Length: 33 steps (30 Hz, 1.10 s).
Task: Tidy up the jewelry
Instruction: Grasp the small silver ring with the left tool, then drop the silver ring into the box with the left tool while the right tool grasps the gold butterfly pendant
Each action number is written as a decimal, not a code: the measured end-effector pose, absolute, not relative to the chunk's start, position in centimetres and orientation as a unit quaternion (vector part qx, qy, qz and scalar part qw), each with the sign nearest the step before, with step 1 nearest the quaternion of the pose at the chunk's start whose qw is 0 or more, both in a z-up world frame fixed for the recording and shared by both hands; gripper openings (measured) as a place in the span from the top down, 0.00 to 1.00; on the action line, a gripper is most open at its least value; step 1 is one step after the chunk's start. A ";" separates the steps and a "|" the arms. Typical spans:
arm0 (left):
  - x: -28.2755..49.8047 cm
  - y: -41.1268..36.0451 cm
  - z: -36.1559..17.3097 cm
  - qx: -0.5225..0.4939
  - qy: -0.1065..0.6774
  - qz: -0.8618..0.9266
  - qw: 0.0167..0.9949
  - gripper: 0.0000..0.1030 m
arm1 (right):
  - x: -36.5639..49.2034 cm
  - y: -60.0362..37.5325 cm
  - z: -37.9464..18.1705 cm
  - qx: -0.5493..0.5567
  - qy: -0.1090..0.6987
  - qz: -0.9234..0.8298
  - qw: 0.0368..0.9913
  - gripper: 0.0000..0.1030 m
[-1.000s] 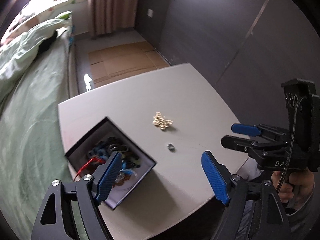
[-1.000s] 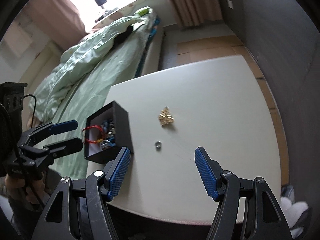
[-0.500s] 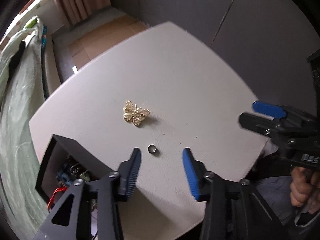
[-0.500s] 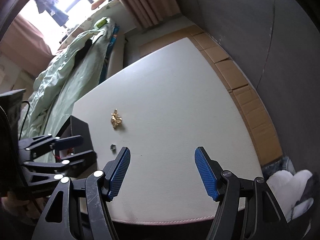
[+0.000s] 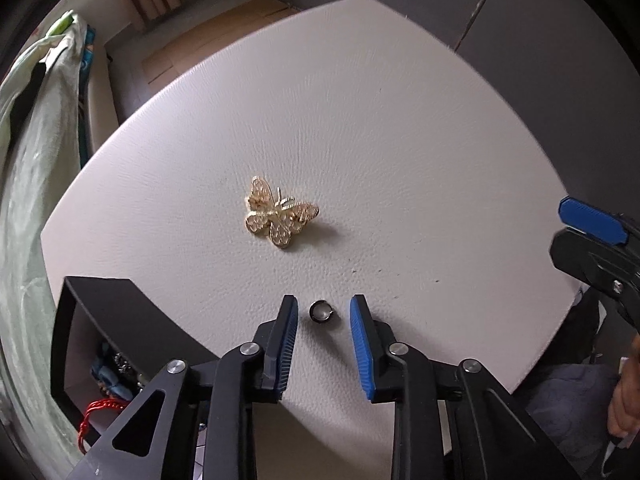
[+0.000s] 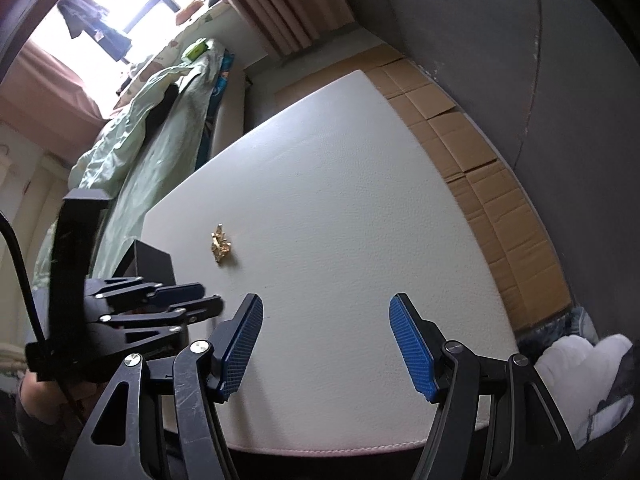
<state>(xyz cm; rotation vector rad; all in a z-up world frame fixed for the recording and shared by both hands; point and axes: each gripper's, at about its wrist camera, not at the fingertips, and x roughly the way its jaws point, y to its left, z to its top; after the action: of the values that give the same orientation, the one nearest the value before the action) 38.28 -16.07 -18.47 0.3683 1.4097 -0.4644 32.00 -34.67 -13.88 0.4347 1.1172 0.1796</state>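
A small dark ring (image 5: 321,312) lies on the white table (image 5: 400,140). My left gripper (image 5: 323,308) is low over the table, its blue fingers on either side of the ring with small gaps, not touching it. A gold butterfly brooch (image 5: 277,215) lies farther in; it also shows in the right wrist view (image 6: 221,244). A black jewelry box (image 5: 120,320) with beads and a red cord stands at the left. My right gripper (image 6: 326,308) is wide open and empty above the table's near edge.
The left gripper (image 6: 188,300) shows at the left of the right wrist view, hiding the ring. A bed with green bedding (image 6: 132,152) runs along the table's left side. Cardboard sheets (image 6: 480,168) cover the floor by the dark wall.
My left gripper has come down and forward and narrowed until its fingers flank the ring. The right gripper has stayed wide open and swung slightly right.
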 end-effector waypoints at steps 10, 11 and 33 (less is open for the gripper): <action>38.9 -15.5 -18.2 0.154 0.636 -0.197 0.730 0.87 | 33.2 -32.4 -13.3 0.172 0.519 0.114 0.830 0.35; 38.9 -15.3 -18.0 0.150 0.631 -0.197 0.735 0.87 | 33.3 -32.2 -13.3 0.168 0.518 0.115 0.831 0.35; 38.2 -8.1 -10.2 0.061 0.581 -0.164 0.795 0.87 | 38.6 -26.0 -14.8 0.101 0.547 0.200 0.807 0.40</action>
<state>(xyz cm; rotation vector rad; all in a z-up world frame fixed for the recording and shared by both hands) 38.18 -8.06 -10.18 0.1312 1.2496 -0.3529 38.56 -25.97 -14.80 0.2154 1.1710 0.4274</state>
